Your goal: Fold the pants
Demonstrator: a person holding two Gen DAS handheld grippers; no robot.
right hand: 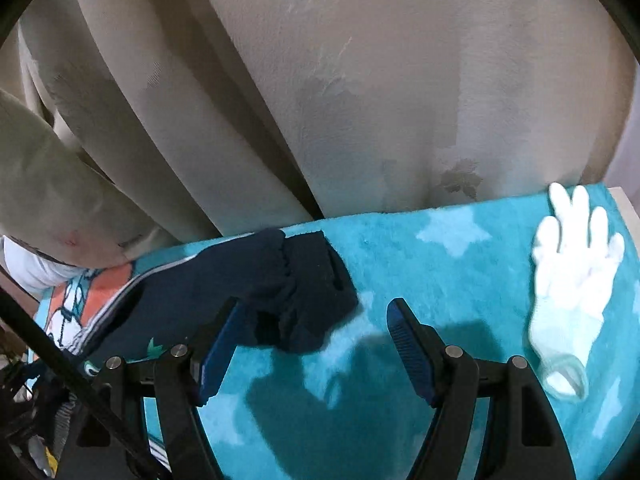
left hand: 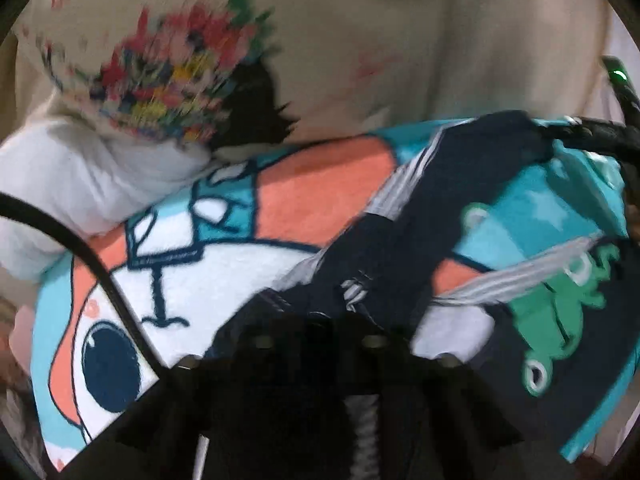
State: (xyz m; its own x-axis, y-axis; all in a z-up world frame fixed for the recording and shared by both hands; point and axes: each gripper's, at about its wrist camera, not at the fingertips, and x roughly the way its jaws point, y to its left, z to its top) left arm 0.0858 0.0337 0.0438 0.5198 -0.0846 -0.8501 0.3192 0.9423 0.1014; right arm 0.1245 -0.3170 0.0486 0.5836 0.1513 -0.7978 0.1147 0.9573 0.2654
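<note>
Fleecy matt blanket (right hand: 460, 264); knit cloth pants (right hand: 296, 280).

Right gripper (right hand: 314, 332): black angular arms, ribbed blue pads (right hand: 408, 344) inside, silver screws (right hand: 453, 351) behind pads. Left gripper (left hand: 320, 320): black, blurred, coiled spring (left hand: 364, 432) behind.

A teal fleece blanket (right hand: 460, 280) with pale stars and a cartoon print in orange and white covers the supporting surface, backed by beige cushions (right hand: 400, 100). Directly on the blanket lie dark navy pants (right hand: 308, 280) with grey side stripes and a green frog print, bunched and partly folded toward the left. Well apart to the right, a white glove (right hand: 572, 280) lies flat, fingers pointing toward the cushions.
</note>
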